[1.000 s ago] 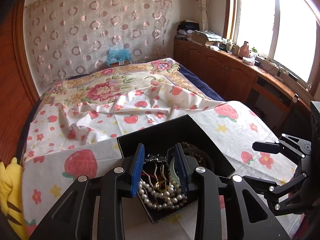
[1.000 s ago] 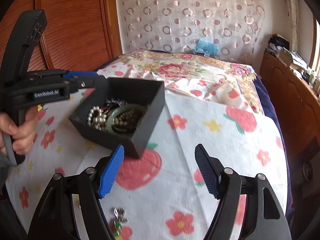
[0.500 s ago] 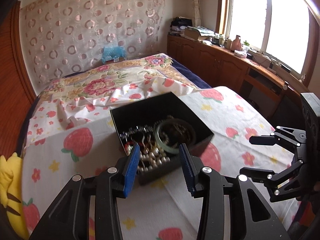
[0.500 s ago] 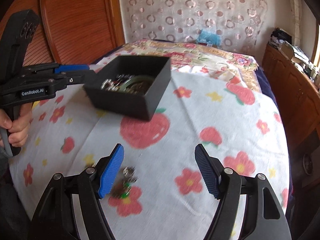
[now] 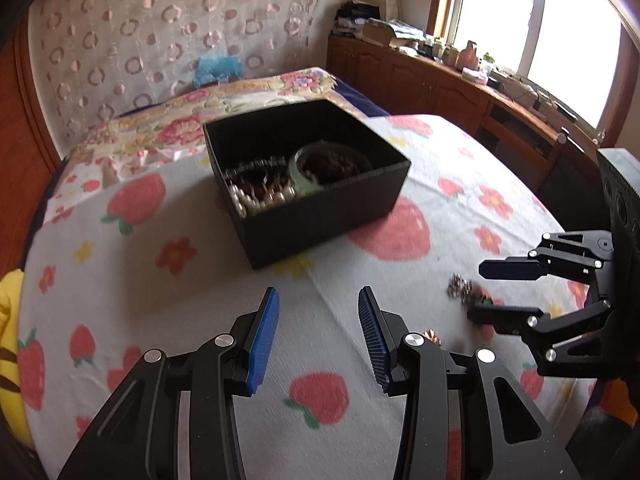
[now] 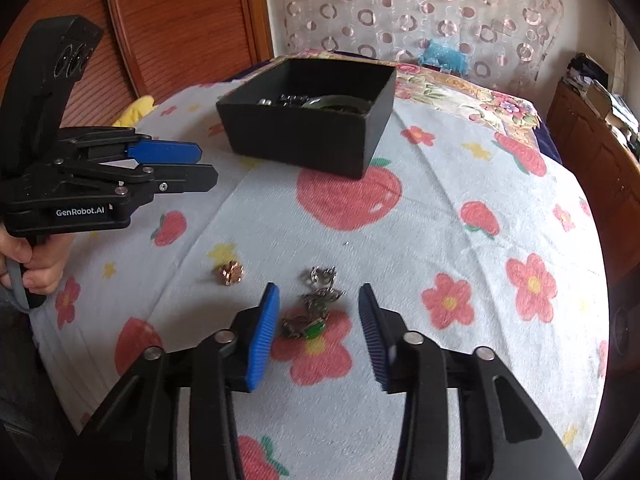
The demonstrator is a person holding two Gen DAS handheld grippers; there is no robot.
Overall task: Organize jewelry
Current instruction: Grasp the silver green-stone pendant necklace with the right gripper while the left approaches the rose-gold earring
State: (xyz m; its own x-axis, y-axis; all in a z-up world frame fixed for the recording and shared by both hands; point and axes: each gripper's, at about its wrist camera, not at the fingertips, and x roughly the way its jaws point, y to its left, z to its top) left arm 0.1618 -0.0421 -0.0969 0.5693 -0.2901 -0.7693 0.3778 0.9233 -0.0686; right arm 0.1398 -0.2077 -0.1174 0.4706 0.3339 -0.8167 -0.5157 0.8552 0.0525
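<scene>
A black open box (image 5: 320, 216) (image 6: 304, 136) holds pearls (image 5: 256, 200), a green bangle (image 5: 308, 176) and dark beads. It stands on the strawberry-print cloth (image 5: 160, 280). My left gripper (image 5: 318, 320) (image 6: 192, 166) hovers open over bare cloth in front of the box, nothing between its fingers. A small heap of silver jewelry with a green stone (image 6: 314, 304) (image 5: 464, 292) lies on the cloth between the blue pads of my right gripper (image 6: 319, 300) (image 5: 486, 292). Its jaws are closing and the pads stand apart from the heap. A gold flower-shaped piece (image 6: 230, 274) (image 5: 432, 336) lies to the left.
A hand (image 6: 36, 264) grips the left tool's handle. Behind the table lies a bed with a floral cover (image 5: 248, 96). Wooden cabinets (image 5: 432, 88) run under the window at the right, and a yellow soft toy (image 5: 8, 320) sits at the table's left edge.
Both grippers pulled back from the box and sank toward the cloth. The left fingers left the box's jewelry. The right jaws narrowed around the silver heap.
</scene>
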